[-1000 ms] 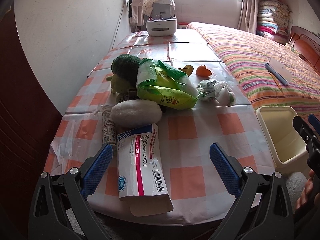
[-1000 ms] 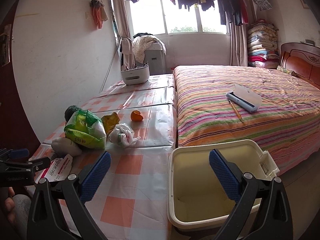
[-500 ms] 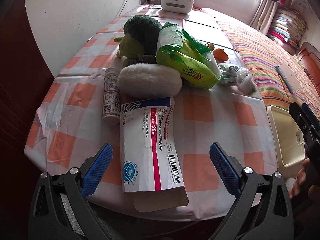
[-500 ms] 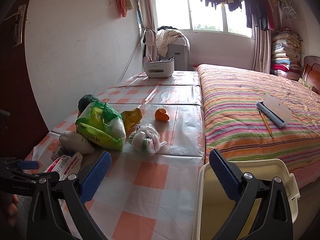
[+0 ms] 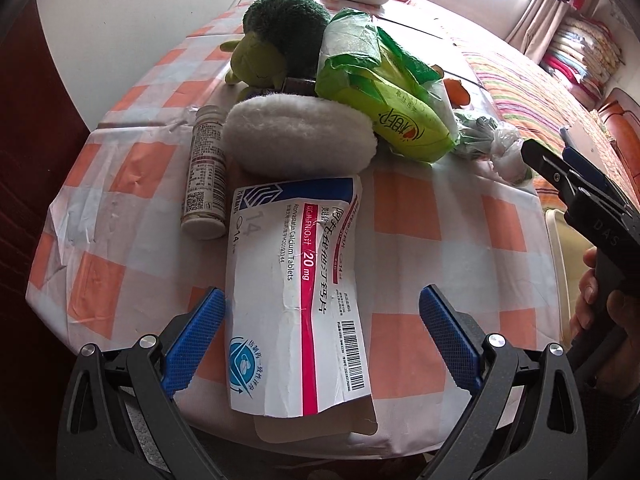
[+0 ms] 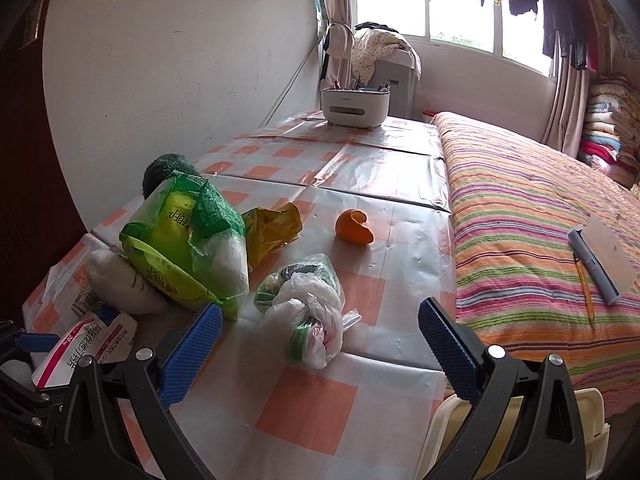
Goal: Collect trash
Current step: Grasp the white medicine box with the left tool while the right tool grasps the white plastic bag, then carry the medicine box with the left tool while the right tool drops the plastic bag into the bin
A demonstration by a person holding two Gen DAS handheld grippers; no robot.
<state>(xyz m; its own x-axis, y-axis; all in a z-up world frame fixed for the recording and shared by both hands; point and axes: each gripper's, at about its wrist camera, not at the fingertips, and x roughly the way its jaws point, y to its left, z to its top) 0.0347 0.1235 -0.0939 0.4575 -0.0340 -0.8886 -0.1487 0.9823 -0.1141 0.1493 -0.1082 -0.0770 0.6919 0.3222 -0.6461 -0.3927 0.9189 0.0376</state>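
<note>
Left tool (image 5: 322, 330) spread wide over flattened pill box (image 5: 296, 292); right tool (image 6: 320, 350) agape

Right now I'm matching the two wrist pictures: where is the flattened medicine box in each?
Left wrist view: the medicine box lies centre, running toward the near table edge.
Right wrist view: the same box peeks in at lower left.
Shared landmark: the green bag, beyond the box.

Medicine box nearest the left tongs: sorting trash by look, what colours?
White medicine box with magenta stripe and blue corner; left wrist view.
</note>
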